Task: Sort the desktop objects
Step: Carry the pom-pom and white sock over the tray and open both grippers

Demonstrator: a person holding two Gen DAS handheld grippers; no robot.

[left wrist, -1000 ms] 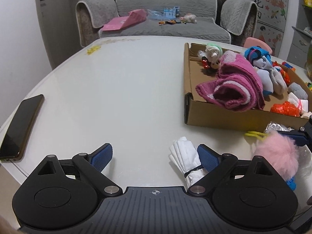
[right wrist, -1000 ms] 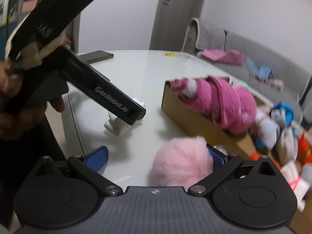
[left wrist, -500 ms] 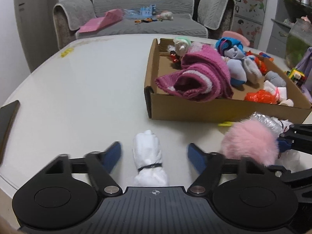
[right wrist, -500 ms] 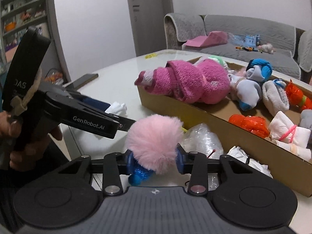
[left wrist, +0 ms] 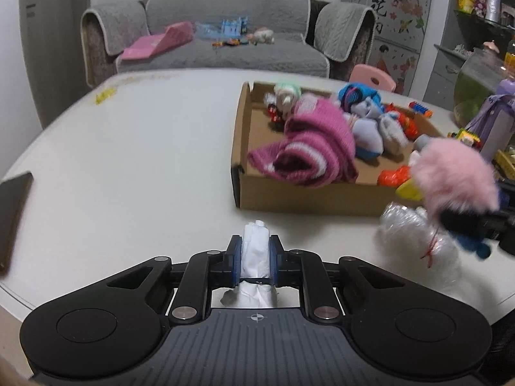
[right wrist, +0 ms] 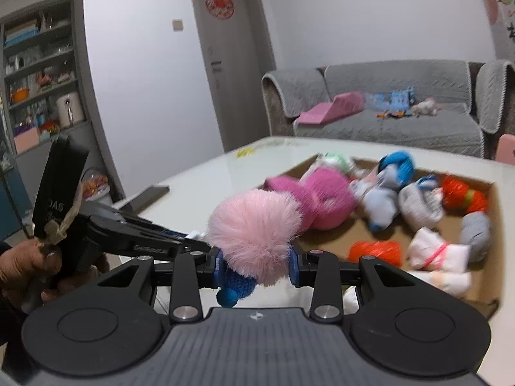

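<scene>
My left gripper point(left wrist: 255, 257) is shut on a white rolled cloth bundle point(left wrist: 256, 251) tied with a dark band, just above the white table point(left wrist: 128, 167). In the right wrist view my right gripper point(right wrist: 256, 265) is shut on a fluffy pink pompom point(right wrist: 254, 222) with a blue knitted piece below it, held in the air near the front edge of the cardboard box point(right wrist: 492, 212). The pompom point(left wrist: 457, 177) also shows at the right of the left wrist view, over the box's point(left wrist: 299, 197) near corner. The box holds a pink towel point(left wrist: 309, 151), socks and small toys.
A crumpled clear plastic bag point(left wrist: 415, 238) lies on the table right of my left gripper. A dark phone point(left wrist: 13, 212) lies at the table's left edge. A person's hand point(right wrist: 25, 263) holds the left gripper's handle. A grey sofa point(left wrist: 222, 38) stands behind.
Both grippers have shut: the left on the white bundle, the right on the pink pompom. The right gripper has lifted the pompom up and toward the box.
</scene>
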